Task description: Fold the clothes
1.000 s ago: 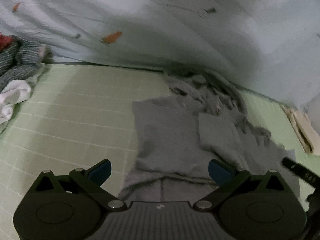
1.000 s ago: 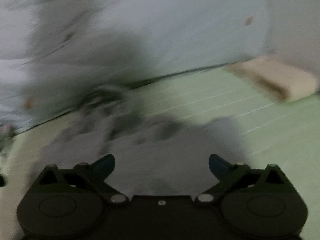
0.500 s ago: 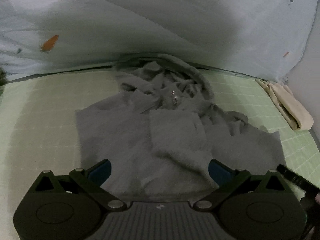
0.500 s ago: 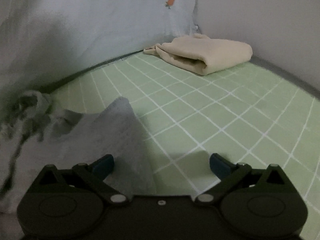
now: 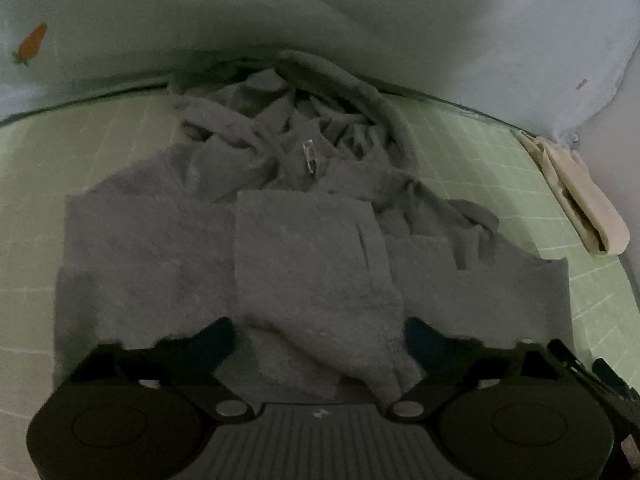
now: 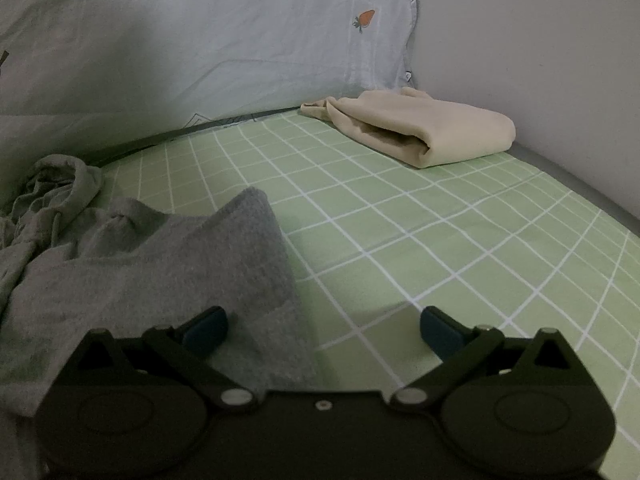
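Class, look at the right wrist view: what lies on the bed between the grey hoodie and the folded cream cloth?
Nothing: between the hoodie and the cream cloth the right wrist view shows only bare green checked sheet.

Left claw [image 5: 320,334] jaws just closing, nearer over grey hoodie [image 5: 312,256] fold, not gripping

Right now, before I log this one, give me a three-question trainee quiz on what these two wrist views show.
1. True or false: the cream folded cloth lies on the crumpled grey fleece hoodie.
2. What pattern has the green bed sheet?
3. The left gripper is: A) shut on the hoodie, B) open above it.

Key: 1 false, they lie apart; 2 white grid lines; 3 B.
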Demonstrator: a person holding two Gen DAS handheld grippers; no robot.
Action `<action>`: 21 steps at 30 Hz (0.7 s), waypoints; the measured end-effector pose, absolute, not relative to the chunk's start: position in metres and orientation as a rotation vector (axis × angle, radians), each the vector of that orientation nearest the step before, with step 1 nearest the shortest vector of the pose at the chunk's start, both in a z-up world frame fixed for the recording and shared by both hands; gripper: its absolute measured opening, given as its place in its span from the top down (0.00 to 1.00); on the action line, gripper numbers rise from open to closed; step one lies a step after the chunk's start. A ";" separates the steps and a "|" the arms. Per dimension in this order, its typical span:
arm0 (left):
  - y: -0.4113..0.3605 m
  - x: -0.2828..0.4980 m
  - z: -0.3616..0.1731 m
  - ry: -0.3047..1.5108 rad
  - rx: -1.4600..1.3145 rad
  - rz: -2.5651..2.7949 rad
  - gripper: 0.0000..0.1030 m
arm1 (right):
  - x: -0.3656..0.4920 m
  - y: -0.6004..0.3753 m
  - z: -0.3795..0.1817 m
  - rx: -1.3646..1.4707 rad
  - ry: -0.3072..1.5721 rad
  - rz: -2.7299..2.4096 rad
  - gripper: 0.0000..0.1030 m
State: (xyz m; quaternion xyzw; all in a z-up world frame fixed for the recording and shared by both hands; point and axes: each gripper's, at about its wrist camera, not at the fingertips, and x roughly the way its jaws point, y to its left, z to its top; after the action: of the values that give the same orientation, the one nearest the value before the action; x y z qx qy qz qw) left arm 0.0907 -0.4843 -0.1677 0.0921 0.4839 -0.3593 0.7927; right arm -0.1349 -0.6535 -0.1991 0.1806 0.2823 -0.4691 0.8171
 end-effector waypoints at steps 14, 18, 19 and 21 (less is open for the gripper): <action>-0.471 0.097 -0.155 1.012 0.117 -0.791 0.87 | -0.134 -0.653 -0.199 0.386 0.606 -1.005 0.00; -0.465 0.089 -0.138 0.952 0.097 -0.811 0.88 | -0.133 -0.654 -0.188 0.438 0.639 -1.034 0.00; -0.462 0.087 -0.133 0.936 0.094 -0.814 0.88 | -0.134 -0.654 -0.184 0.457 0.642 -1.047 0.00; -0.457 0.084 -0.124 0.893 0.095 -0.819 0.88 | -0.136 -0.647 -0.175 0.449 0.605 -1.042 0.00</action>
State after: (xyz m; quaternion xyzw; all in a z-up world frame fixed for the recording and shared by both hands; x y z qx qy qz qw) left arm 0.0838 -0.4568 -0.1243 0.0446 0.4196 -0.3849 0.8209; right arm -0.1365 -0.6465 -0.1746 0.2096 0.2820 -0.4860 0.8002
